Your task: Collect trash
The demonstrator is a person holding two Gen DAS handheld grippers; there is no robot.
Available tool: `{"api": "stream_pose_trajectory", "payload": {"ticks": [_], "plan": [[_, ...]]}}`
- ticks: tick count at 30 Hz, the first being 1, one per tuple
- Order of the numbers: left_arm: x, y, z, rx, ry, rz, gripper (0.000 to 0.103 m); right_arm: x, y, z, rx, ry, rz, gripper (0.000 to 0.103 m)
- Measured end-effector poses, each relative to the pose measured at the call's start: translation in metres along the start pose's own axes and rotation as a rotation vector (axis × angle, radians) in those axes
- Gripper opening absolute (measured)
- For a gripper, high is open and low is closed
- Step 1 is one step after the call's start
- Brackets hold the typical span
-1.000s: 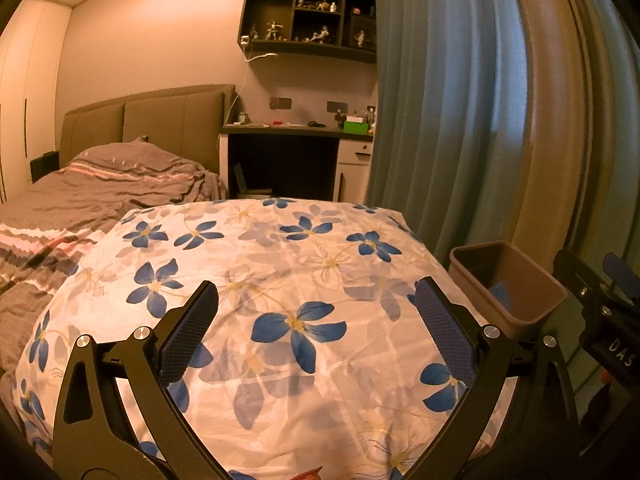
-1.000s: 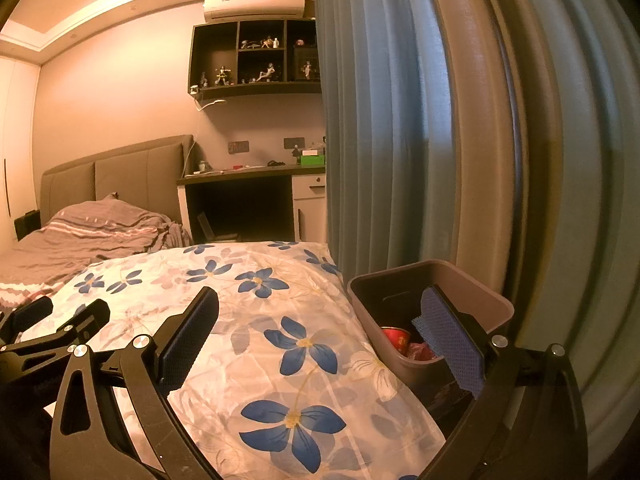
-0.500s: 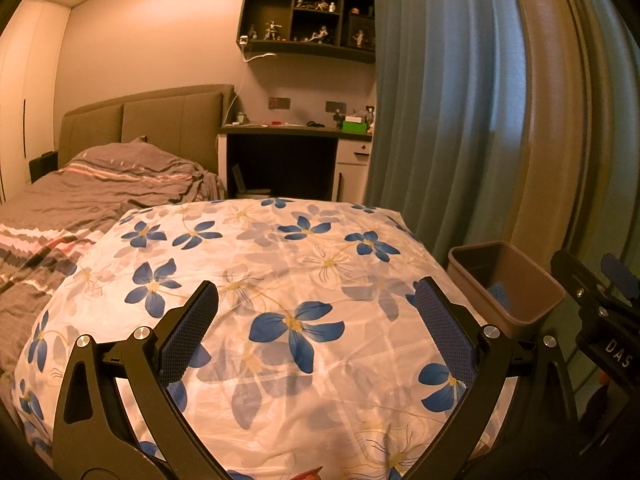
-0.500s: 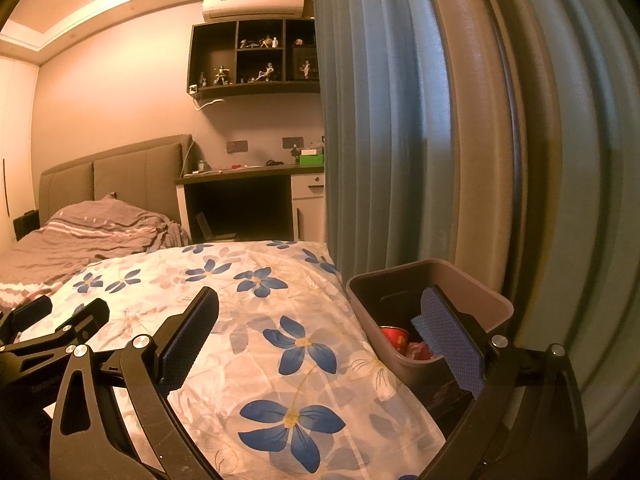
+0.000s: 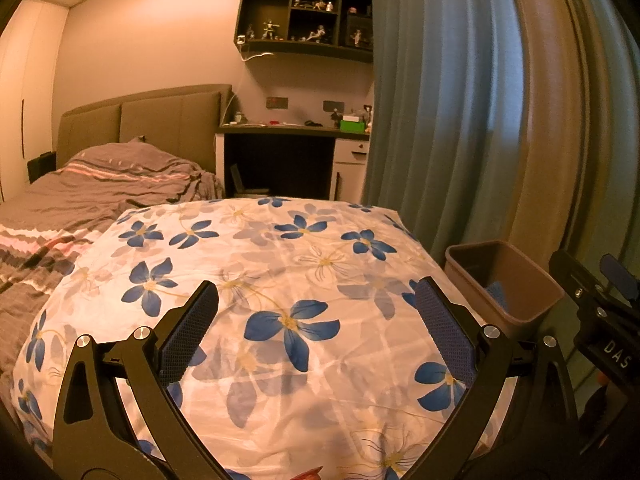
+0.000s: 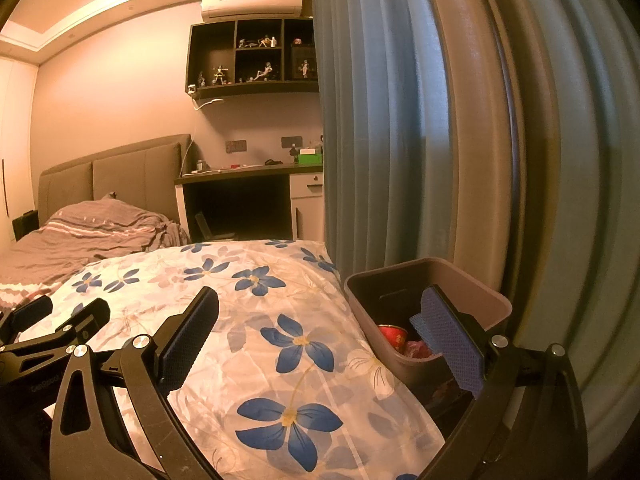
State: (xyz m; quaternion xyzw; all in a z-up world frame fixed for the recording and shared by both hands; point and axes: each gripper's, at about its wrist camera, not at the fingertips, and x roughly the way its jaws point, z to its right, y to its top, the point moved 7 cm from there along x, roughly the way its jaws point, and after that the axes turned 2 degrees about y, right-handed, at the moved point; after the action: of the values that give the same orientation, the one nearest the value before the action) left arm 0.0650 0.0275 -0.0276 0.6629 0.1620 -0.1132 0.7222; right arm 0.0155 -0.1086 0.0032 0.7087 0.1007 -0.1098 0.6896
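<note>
Left gripper (image 5: 316, 312) agape above floral quilt (image 5: 280, 264), empty

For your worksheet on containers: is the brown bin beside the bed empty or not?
Not empty. The brown bin stands upright and holds a red can and pinkish scraps at the bottom.

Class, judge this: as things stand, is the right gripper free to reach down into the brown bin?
Probably yes. The right gripper is open and empty, the brown bin is uncovered beside it, and nothing blocks the bin's mouth.
</note>
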Motion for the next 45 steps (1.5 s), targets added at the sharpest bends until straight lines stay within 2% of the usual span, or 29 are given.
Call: {"api": "stream_pose_trajectory", "payload": {"ticks": [45], "plan": [[-0.0008,-0.0013,0.0030,0.001,-0.007,-0.001,0.097,-0.0006,0.0007,0.0038,0.002,0.005,-0.002,0.097]]}}
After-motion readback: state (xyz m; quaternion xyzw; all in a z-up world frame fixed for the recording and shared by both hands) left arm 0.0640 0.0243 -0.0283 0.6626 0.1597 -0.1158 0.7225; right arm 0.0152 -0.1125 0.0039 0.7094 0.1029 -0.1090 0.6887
